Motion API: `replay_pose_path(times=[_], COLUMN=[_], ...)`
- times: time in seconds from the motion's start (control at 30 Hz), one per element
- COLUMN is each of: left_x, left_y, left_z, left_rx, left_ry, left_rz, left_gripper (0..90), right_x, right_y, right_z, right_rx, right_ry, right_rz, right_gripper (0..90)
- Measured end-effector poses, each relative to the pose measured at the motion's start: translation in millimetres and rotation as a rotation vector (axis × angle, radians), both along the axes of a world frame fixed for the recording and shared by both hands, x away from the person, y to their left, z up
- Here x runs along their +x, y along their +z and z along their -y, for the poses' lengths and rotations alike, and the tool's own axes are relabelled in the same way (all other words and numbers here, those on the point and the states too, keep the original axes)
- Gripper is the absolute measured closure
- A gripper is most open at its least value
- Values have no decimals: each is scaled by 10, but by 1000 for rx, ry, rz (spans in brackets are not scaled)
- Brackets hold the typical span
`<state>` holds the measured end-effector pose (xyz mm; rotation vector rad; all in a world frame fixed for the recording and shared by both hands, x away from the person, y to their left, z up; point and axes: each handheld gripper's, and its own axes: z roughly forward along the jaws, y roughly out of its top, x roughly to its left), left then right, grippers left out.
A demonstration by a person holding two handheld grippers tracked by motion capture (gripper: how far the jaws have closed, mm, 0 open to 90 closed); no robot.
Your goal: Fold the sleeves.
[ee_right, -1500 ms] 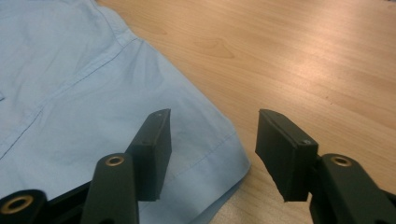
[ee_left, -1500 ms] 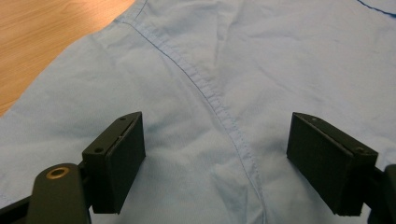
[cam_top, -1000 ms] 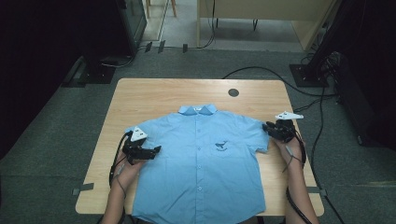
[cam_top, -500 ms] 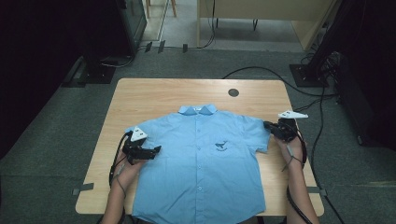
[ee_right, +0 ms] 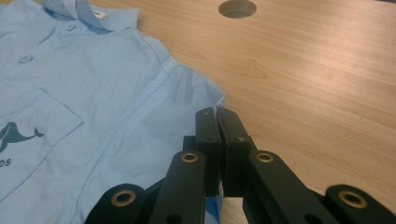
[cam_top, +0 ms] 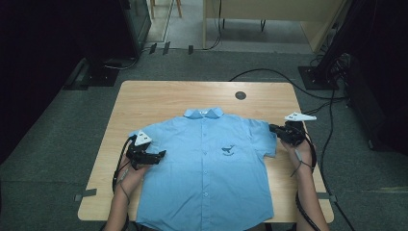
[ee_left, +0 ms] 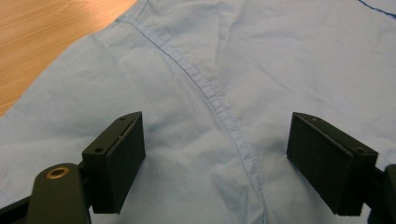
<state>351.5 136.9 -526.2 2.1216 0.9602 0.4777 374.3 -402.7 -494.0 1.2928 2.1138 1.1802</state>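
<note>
Blue shirt [cam_top: 211, 168] lies flat, buttoned; right gripper [ee_right: 217, 116] pinches its sleeve edge, left gripper [ee_left: 217, 158] gapes wide over a seam.

A light wooden bench [cam_top: 159, 103] with a round cable hole [cam_top: 240, 95] stands on grey carpet [cam_top: 62, 144] — black cables [cam_top: 269, 74] trail at right, pale wooden furniture [cam_top: 269, 14] beyond, dark surroundings at left.

Left tongs [ee_left: 215, 163] jaws wide apart, low and level; right tongs [ee_right: 217, 140] pressed together, slightly raised.
</note>
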Motion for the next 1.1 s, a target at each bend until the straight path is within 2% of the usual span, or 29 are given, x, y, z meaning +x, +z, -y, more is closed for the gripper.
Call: replay_pose_path(times=[0.5,0.53,0.7,0.73,1.1], left_x=[1,1,2,2,3], left_y=[0,0,0,0,0], left_z=[-1,-1,-2,-2,-2], left_rx=[0,0,0,0,-1], left_ry=[1,1,2,2,7], left_rz=[0,0,0,0,0], left_gripper=[192,192,192,192,193], right_x=[-71,-93,-111,-127,-127], right_y=[157,194,217,234,247], right_z=[-218,-290,-361,-452,-589], right_rx=[-29,-48,-61,-72,-73], right_ry=[65,87,106,129,165], right_rz=[35,52,62,68,72], right_gripper=[881,881,880,880,880])
